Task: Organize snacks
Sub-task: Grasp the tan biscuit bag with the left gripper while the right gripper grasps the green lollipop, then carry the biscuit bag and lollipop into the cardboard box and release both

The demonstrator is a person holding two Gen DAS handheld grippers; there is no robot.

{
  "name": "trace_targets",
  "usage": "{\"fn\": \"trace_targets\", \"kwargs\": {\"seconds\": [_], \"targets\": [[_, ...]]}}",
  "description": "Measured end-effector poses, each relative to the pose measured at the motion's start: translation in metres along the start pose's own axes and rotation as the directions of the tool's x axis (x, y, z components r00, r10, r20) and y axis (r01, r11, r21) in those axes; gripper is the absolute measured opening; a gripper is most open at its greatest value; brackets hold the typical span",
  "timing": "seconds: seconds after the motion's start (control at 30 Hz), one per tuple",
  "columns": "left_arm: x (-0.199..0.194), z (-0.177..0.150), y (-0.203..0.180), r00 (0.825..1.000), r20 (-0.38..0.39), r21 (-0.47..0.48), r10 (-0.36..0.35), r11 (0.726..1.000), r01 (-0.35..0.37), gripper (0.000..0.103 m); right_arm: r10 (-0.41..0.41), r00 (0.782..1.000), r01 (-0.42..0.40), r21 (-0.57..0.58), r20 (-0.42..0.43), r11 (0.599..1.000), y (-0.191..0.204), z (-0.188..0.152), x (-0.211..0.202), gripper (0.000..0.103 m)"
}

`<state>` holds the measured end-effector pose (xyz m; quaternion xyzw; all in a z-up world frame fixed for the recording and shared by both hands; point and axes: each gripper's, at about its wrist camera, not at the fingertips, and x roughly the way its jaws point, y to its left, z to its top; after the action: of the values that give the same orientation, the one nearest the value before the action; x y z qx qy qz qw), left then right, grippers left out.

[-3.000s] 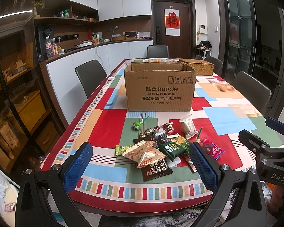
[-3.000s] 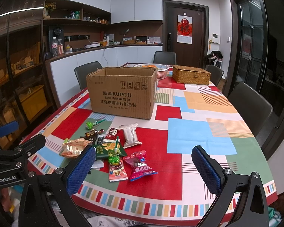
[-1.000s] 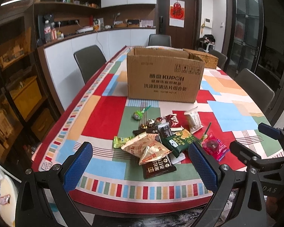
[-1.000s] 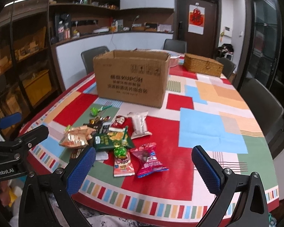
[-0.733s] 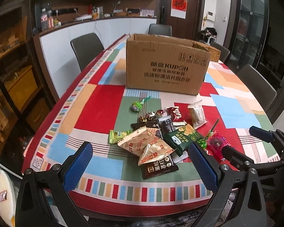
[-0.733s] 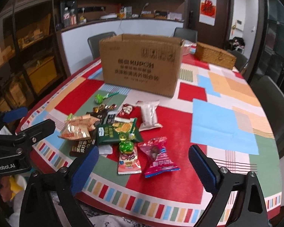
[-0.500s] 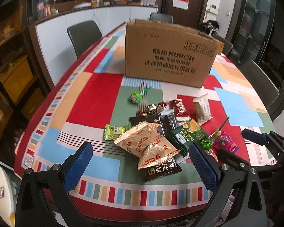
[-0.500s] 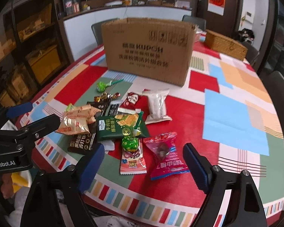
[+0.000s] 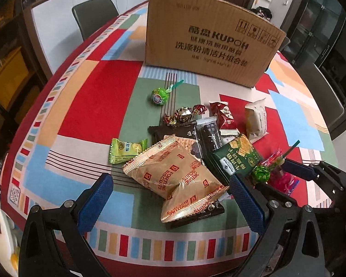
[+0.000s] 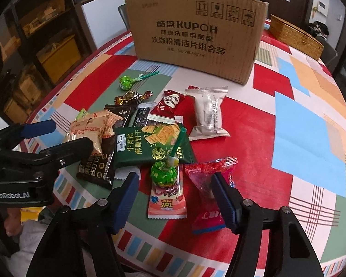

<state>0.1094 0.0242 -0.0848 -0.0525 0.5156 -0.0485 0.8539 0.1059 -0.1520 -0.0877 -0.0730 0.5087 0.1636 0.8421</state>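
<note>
A pile of snacks is seen on the near part of a table covered by a patchwork tablecloth (image 9: 96,106), in front of a brown cardboard box (image 9: 210,43) printed KUPOH. The left gripper (image 9: 170,198) is held above the near left of the pile, its blue pads spread wide and released, with two tan Fortune Biscuits packets (image 9: 173,173) lying between and beyond them; no contact with the pads is seen. The right gripper (image 10: 174,198) is held low over the near right of the pile; its jaws have just been closing and are partly closed, nothing clamped. Between its pads a green lollipop (image 10: 165,170) is seen lying on a pink Toy Story packet (image 10: 167,198), with a red-pink candy bag (image 10: 207,177) just beside the right pad; whether that pad touches the bag cannot be told. Behind these a dark green cracker pack (image 10: 150,145), a white wrapped cake (image 10: 207,113), a red wrapped sweet (image 10: 170,101), dark wrappers, foil candies (image 9: 184,114), a second green lollipop (image 9: 160,95) and a small green packet (image 9: 125,150) are laid out. A wicker box (image 10: 293,37) is seen behind the carton on the right.
</note>
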Motion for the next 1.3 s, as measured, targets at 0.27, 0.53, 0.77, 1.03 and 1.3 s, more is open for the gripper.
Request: {"fn": "trace_targets", "kwargs": {"seconds": [0.27,0.53,0.77,1.03,1.3], "targets": [[0.014,0.005,0.003,0.997,-0.051,-0.022,-0.053,0.998,0.052,0.096,0.032,0.999,-0.033,-0.033,-0.036,0.999,0.006,0.004,0.012,0.049],[0.026,0.011,0.005,0.992,-0.088,-0.041,-0.095,0.995,0.092,0.076,0.050,0.996,-0.052,-0.018,-0.078,0.998,0.001,0.006,0.023,0.040],[0.032,0.010,0.006,0.986,-0.118,-0.055,-0.120,0.992,0.114,0.054,0.059,0.993,-0.059,-0.006,-0.099,0.998,-0.001,0.008,0.029,0.031],[0.024,0.007,0.004,0.986,-0.101,-0.043,-0.135,0.990,0.131,0.046,0.052,0.996,-0.052,-0.008,-0.075,0.999,0.000,0.009,0.024,0.025],[0.000,0.014,-0.004,0.994,-0.013,0.005,-0.107,0.994,0.107,0.046,0.023,1.000,-0.023,-0.022,0.005,0.999,0.001,0.013,0.000,0.025]]}}
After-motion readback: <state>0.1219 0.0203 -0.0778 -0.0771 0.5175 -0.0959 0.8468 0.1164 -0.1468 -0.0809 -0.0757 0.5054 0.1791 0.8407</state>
